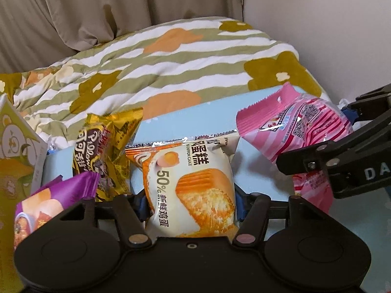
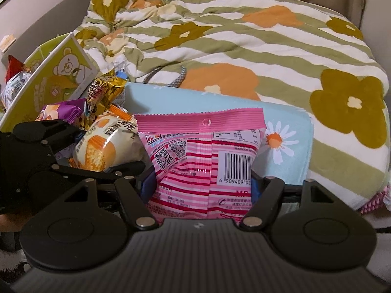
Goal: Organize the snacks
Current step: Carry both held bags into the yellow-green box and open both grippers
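While the left gripper point(image 1: 191, 205) is clamping a white-and-orange chiffon cake packet point(image 1: 193, 185) between its blue-padded fingers, the right gripper point(image 2: 204, 185) is squeezing a pink striped snack bag point(image 2: 207, 158) in the same way, barcode side facing its camera. Both packets are standing upright in the jaws and hanging over a light blue daisy-print cloth point(image 2: 288, 122), which is lying on the edge of a striped floral blanket point(image 2: 244, 48). In the left wrist view the pink bag is showing at the right, pinched by the other gripper, well apart from the cake packet. Just left of the cake packet, a gold chocolate snack packet point(image 1: 107, 151) is leaning against it, and a purple packet point(image 1: 56, 200) is sitting lower, in front of the gold one. A yellow-green carton with a bear drawing point(image 2: 56, 83) is tilting behind those packets at the far left, with more wrapped snacks point(image 2: 14, 83) sitting beyond it. Beige curtains point(image 1: 73, 12) are hanging behind the bed.
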Demonstrator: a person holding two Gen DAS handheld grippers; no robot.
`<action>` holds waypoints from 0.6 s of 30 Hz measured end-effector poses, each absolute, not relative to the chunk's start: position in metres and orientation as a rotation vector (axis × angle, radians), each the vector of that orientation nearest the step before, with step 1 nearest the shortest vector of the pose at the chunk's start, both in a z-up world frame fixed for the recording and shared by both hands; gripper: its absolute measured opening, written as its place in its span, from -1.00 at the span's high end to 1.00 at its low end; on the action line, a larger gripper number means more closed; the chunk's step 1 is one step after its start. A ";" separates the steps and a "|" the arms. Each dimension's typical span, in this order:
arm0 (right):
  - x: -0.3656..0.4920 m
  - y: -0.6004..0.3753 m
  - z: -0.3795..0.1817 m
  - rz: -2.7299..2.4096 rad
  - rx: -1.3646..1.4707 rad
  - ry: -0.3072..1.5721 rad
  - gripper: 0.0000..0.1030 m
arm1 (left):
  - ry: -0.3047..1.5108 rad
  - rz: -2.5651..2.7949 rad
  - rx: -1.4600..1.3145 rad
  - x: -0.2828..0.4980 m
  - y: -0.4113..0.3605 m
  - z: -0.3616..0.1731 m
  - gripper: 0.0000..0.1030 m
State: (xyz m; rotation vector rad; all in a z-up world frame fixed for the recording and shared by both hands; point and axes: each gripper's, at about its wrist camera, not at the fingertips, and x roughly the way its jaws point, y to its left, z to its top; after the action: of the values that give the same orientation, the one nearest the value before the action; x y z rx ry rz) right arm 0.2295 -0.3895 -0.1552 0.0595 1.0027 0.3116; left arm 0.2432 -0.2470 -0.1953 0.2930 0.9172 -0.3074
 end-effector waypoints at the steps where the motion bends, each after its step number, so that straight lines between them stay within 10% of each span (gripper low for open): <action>1: 0.229 -0.390 -0.153 0.308 0.063 1.001 -0.67 | 0.910 -0.309 0.288 0.241 -0.247 -0.192 -0.27; 18: 0.197 -0.343 -0.060 0.248 0.076 0.881 -0.67 | 0.732 -0.255 0.186 0.189 -0.184 -0.079 -0.27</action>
State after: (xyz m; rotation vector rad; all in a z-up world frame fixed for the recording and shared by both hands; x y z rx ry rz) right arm 0.1973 -0.3434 -0.0595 0.0763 0.8814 0.2478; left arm 0.1894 -0.1836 -0.0791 0.1862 0.7323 -0.2552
